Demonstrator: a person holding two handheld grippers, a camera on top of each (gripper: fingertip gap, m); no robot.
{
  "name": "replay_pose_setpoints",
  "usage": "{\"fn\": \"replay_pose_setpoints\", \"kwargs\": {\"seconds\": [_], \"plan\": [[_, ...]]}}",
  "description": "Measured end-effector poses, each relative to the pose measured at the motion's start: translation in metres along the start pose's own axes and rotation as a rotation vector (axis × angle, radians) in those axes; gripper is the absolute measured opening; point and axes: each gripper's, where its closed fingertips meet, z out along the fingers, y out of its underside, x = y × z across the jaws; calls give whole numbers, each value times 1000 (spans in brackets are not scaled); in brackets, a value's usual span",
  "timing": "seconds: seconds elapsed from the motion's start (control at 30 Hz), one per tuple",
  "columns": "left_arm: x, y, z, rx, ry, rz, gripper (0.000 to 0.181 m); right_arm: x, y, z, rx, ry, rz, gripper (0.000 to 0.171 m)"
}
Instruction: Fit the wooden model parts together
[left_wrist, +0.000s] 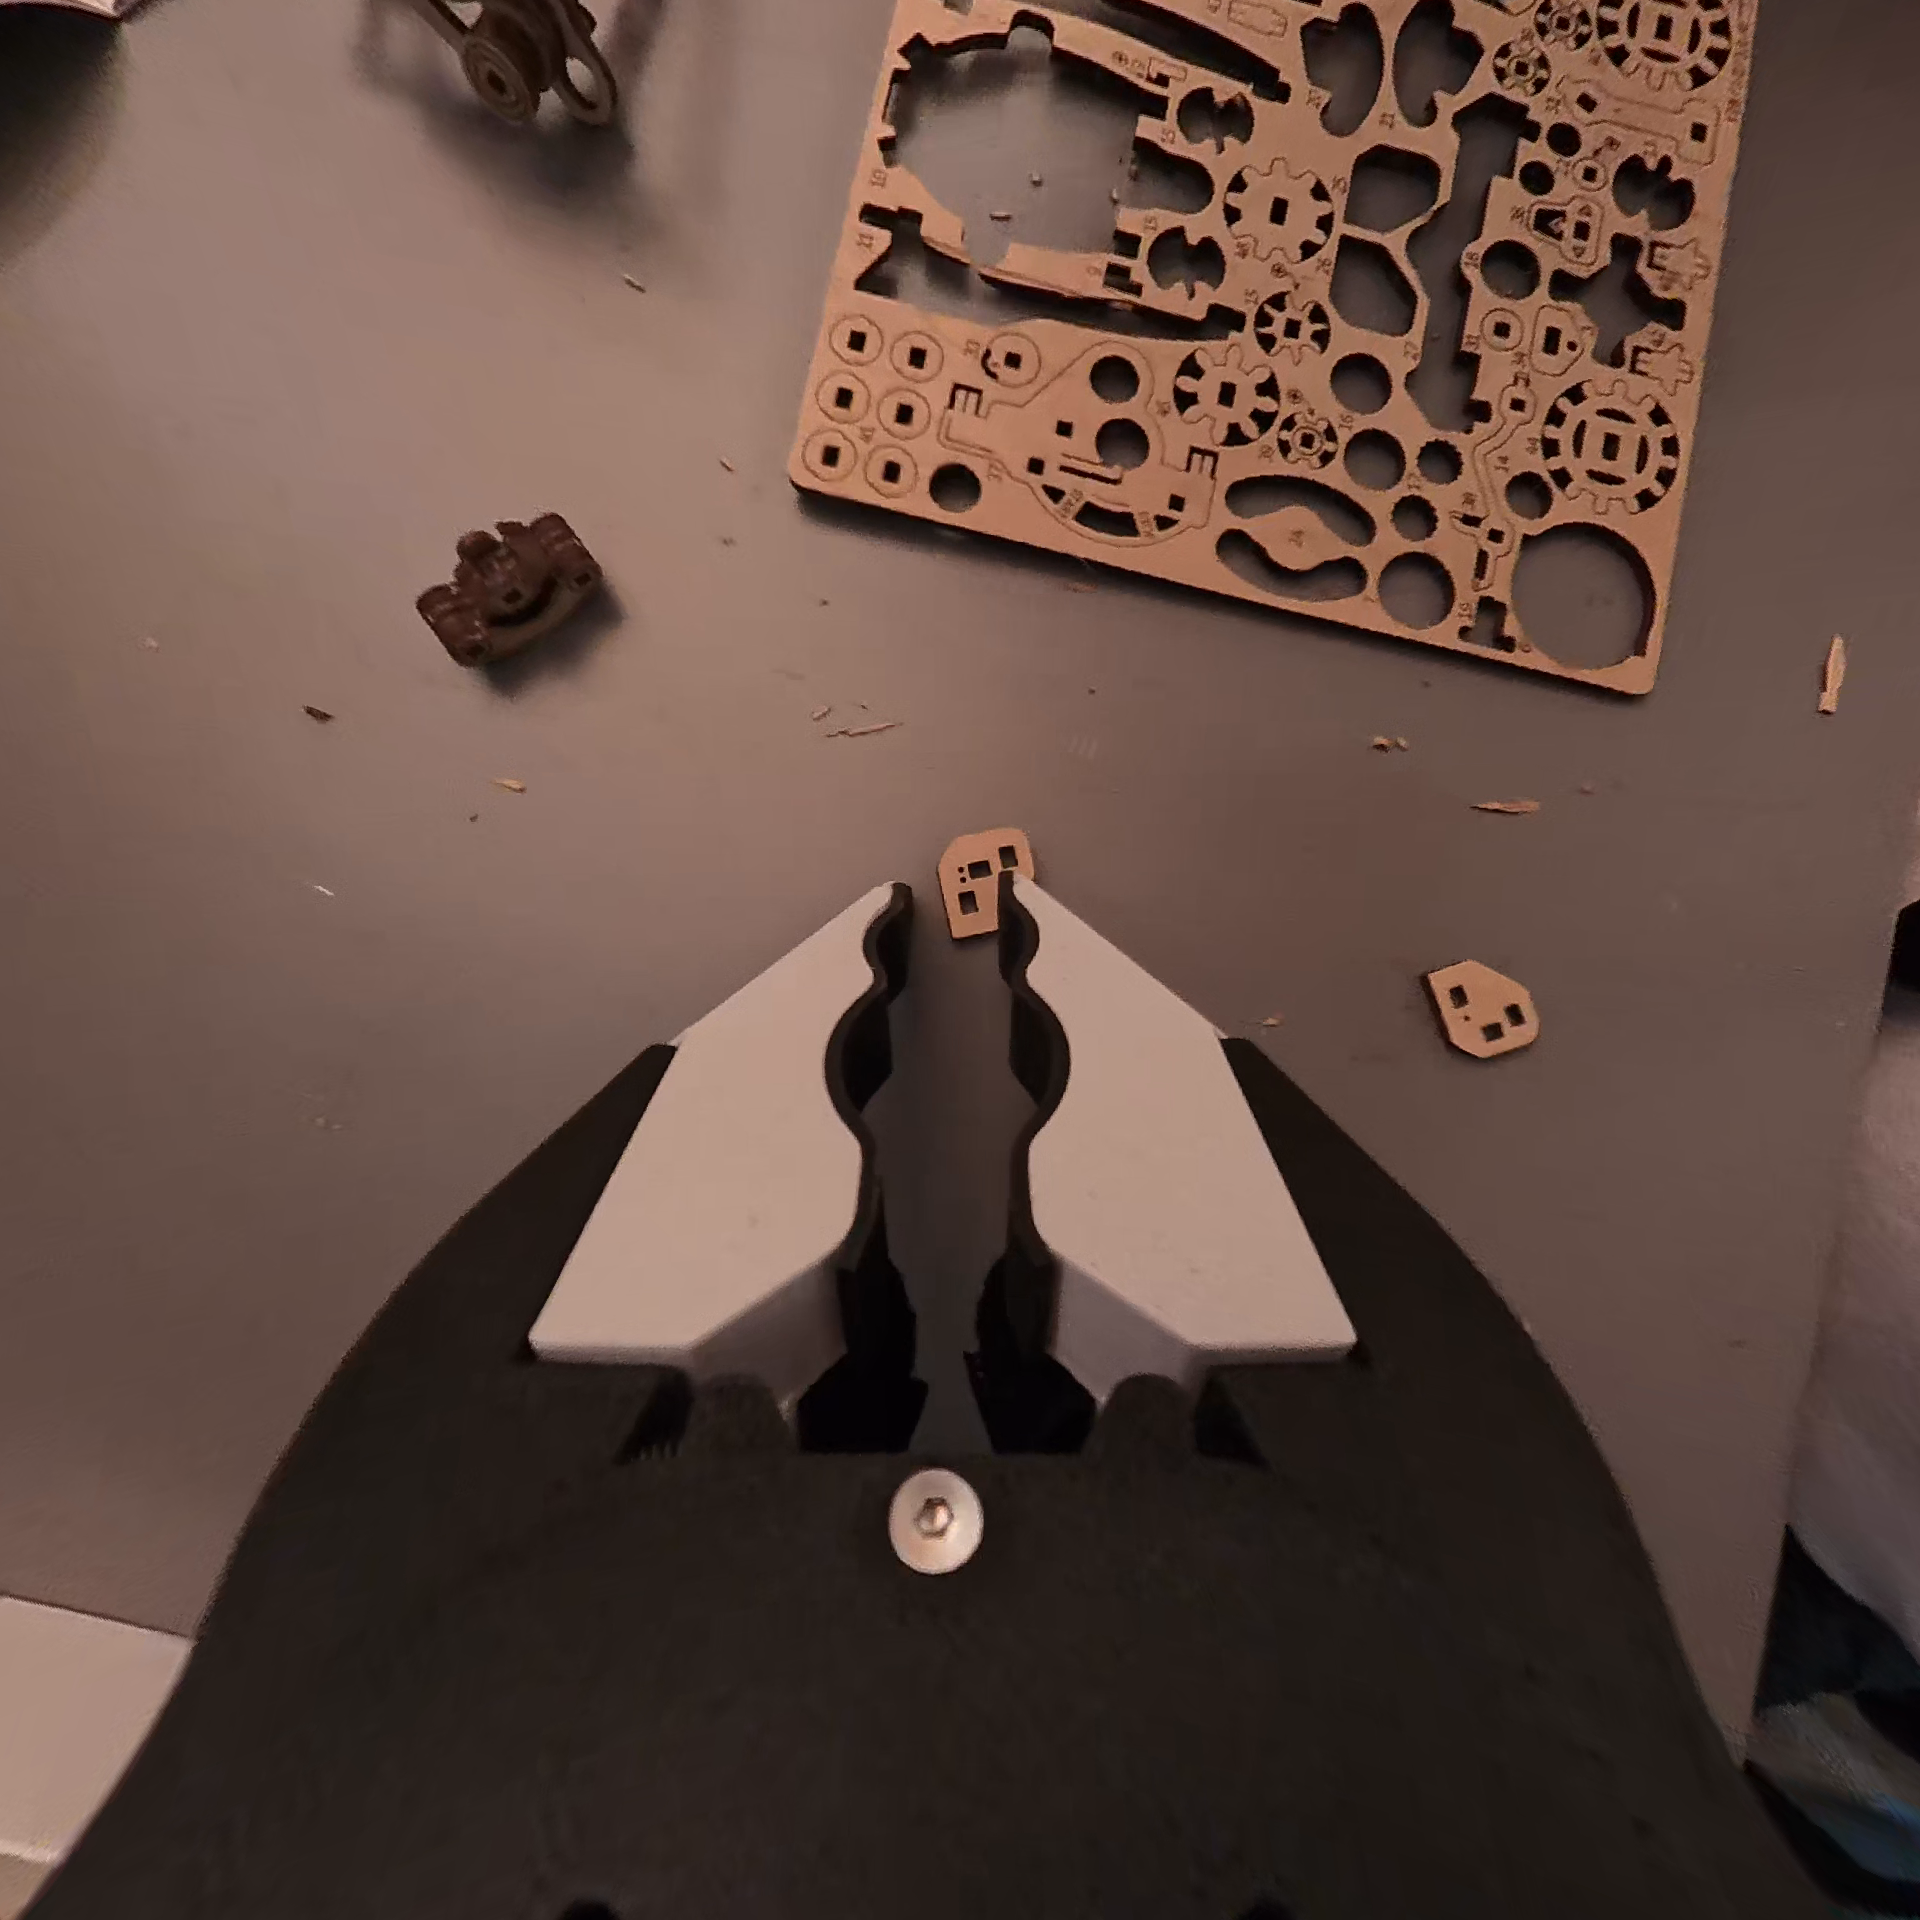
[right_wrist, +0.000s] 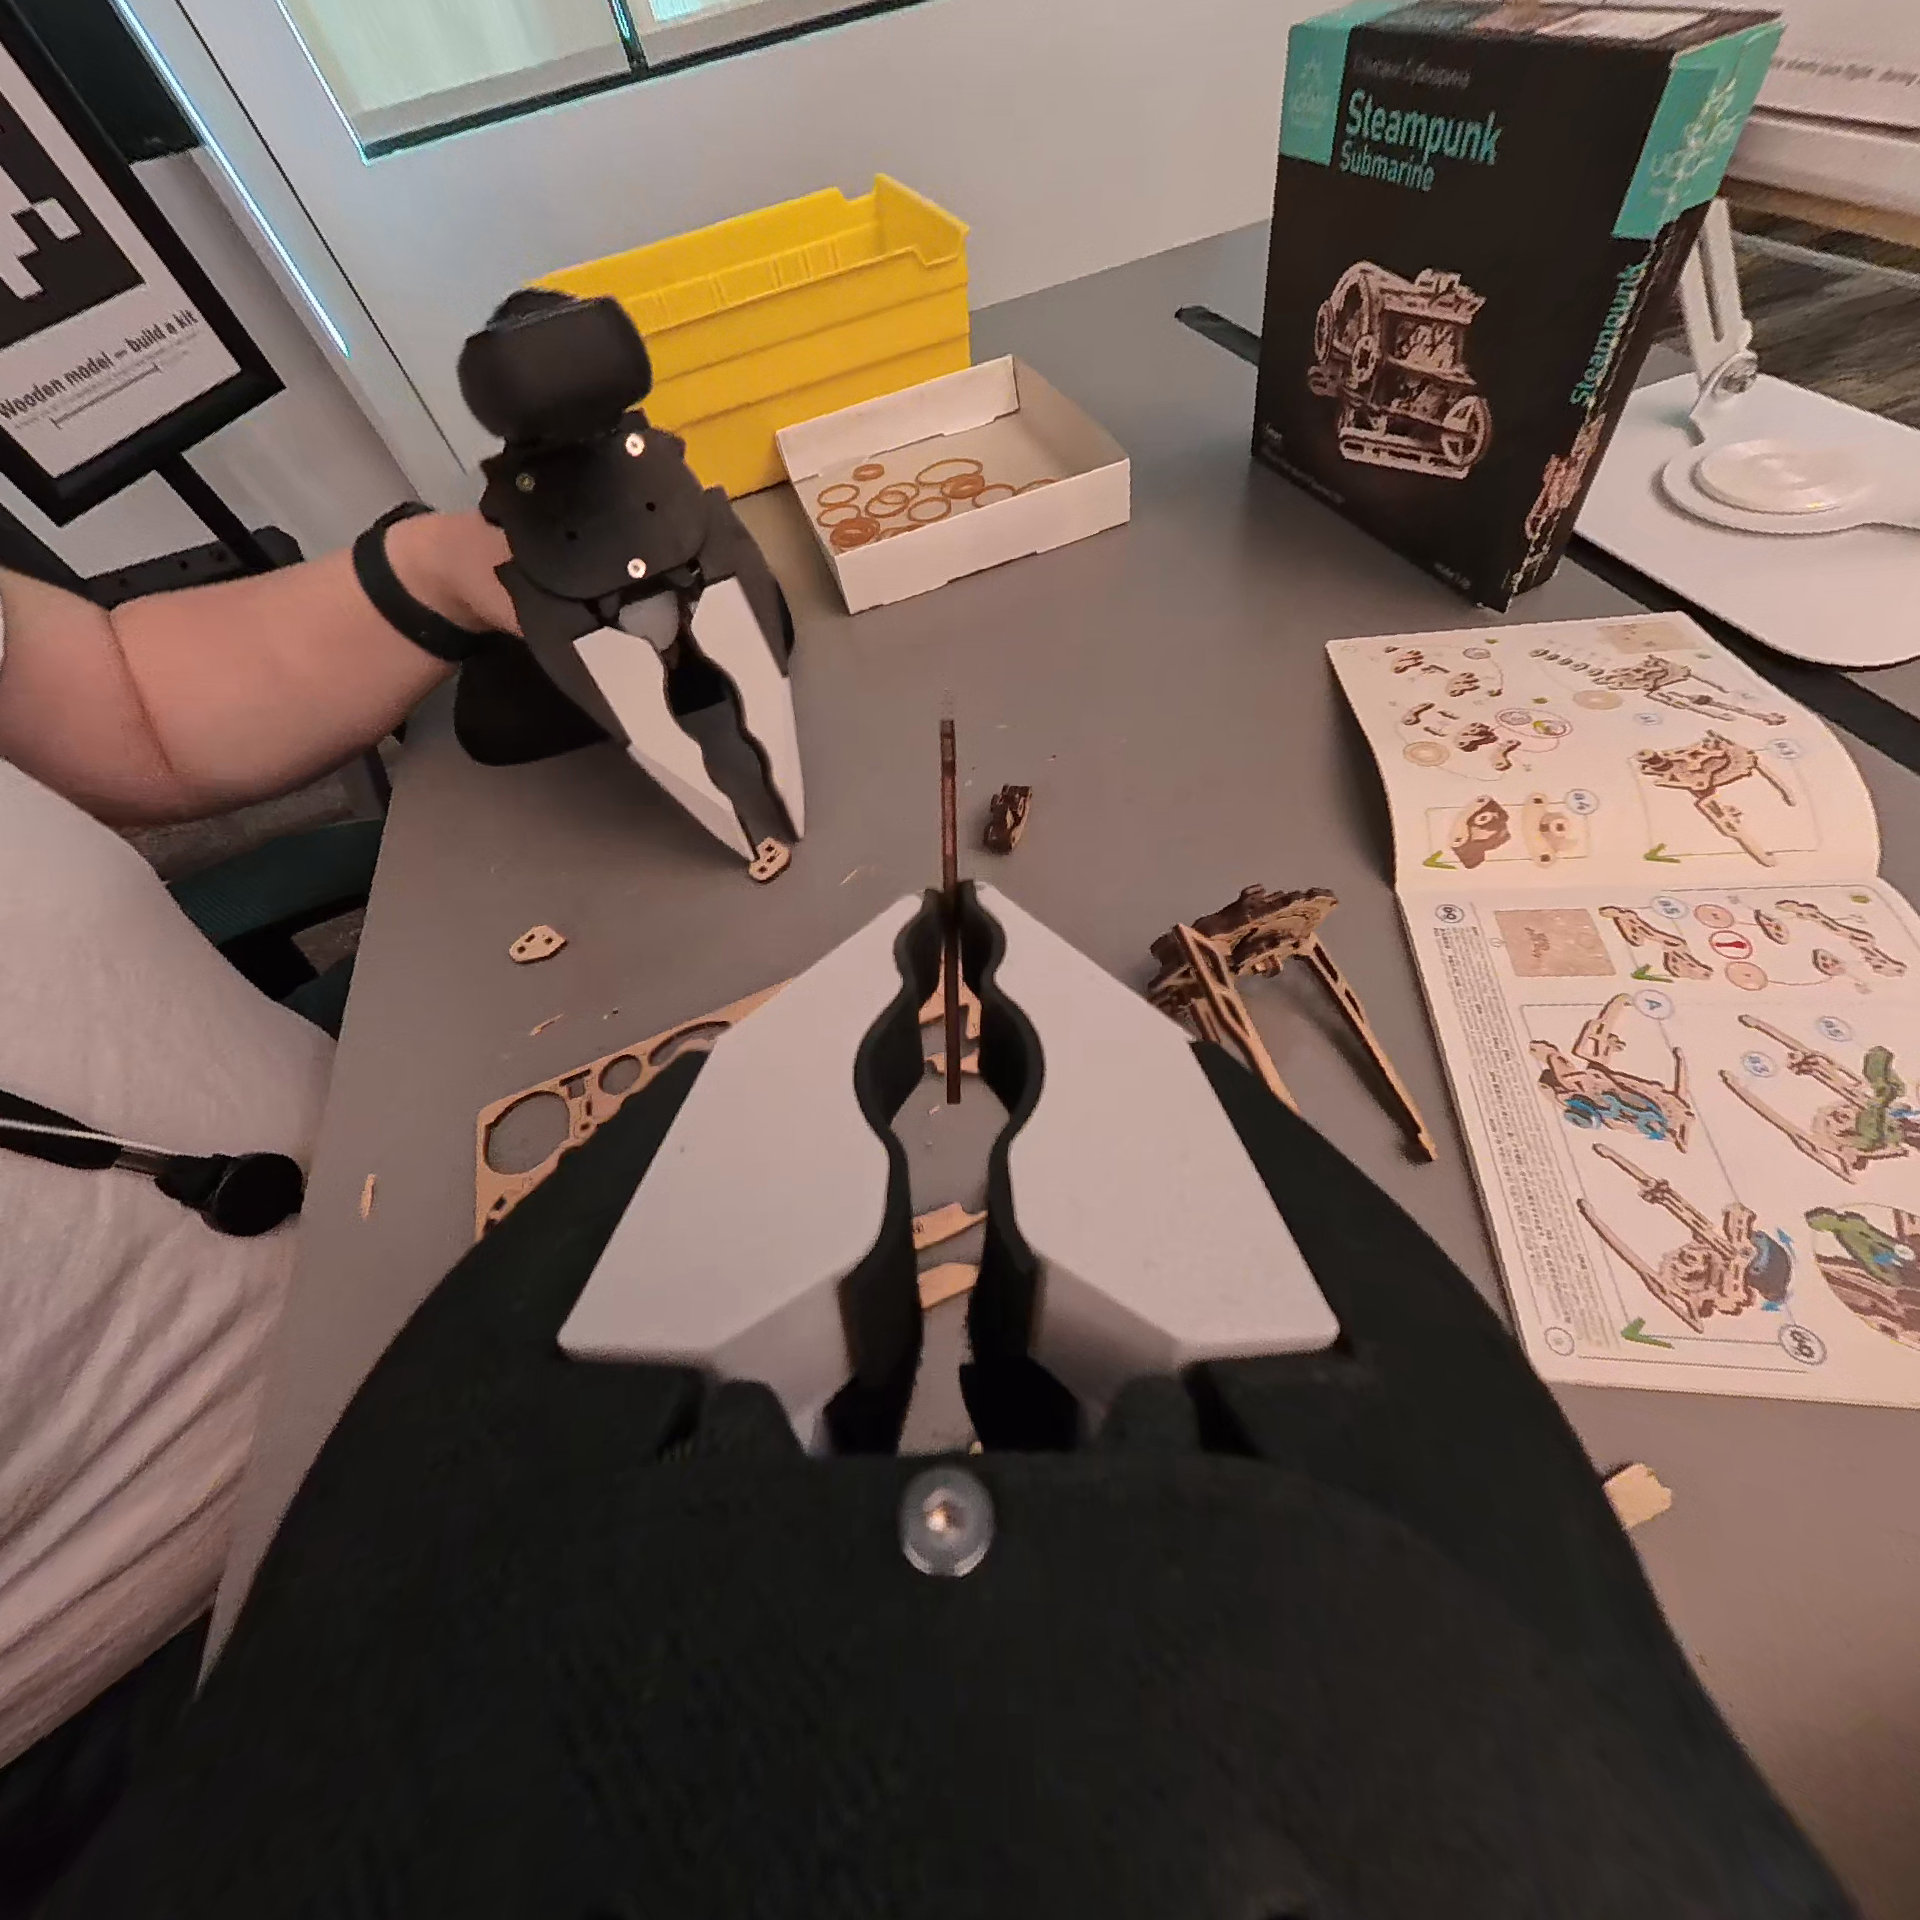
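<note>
My left gripper (left_wrist: 958, 891) is narrowly open, tips down at the grey table. A small flat wooden piece (left_wrist: 982, 873) with square holes lies between and just beyond the tips, touching the right finger. The right wrist view shows that gripper (right_wrist: 771, 836) standing over the same piece (right_wrist: 771, 862). My right gripper (right_wrist: 948, 896) is shut on a thin flat wooden part (right_wrist: 948, 790), seen edge-on and held upright above the table. A second small flat piece (left_wrist: 1481, 1010) lies to the right of the left gripper.
A laser-cut wooden sheet (left_wrist: 1299, 343) with many empty cut-outs lies ahead on the right. A small dark subassembly (left_wrist: 509, 590) and a partly built model (right_wrist: 1257, 956) sit on the table. An open instruction booklet (right_wrist: 1662, 987), kit box (right_wrist: 1455, 291), yellow bin (right_wrist: 790, 312) and white tray (right_wrist: 1081, 488) of rings stand farther back. There is about 20 cm between the tips of the two grippers.
</note>
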Motion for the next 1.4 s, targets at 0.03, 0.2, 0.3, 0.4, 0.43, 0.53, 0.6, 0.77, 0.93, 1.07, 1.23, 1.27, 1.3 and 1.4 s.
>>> {"fn": "replay_pose_setpoints", "kwargs": {"seconds": [0.03,0.2,0.3,0.4,0.43,0.53,0.6,0.77,0.93,1.07,1.23,1.27,1.3,1.4], "plan": [[-3,-1,1,-2,5,7,15,0,1,1,-10,1,-3,1],[-13,-5,3,-4,54,19,14,1,8,7,-54,14,-7,1],[-19,-5,2,5,57,38,20,2,13,10,-81,20,-8,1],[-22,-8,-6,63,73,23,24,-1,14,15,-96,15,-8,1],[-24,-9,-9,88,72,13,24,-2,15,17,-103,8,-7,1],[-26,-7,-16,137,76,-10,25,-6,23,28,-156,2,5,1],[-23,-5,-18,150,93,-13,25,-12,25,35,-175,-20,-8,1],[-22,-2,-10,107,66,11,34,-17,31,44,-225,-21,-39,1],[-25,0,-1,64,3,64,37,-17,27,42,-199,-28,-28,1],[-32,-1,0,64,-43,69,29,-20,25,41,-187,-50,-13,1],[-39,-3,1,71,-64,35,28,-21,28,44,-192,-67,27,1],[-41,-3,1,74,-68,18,28,-20,29,45,-195,-66,36,1],[-44,-3,0,80,-73,0,32,-19,30,45,-197,-67,47,1],[-45,-7,-5,123,-55,-50,36,-19,29,49,-188,-70,96,1]]}}
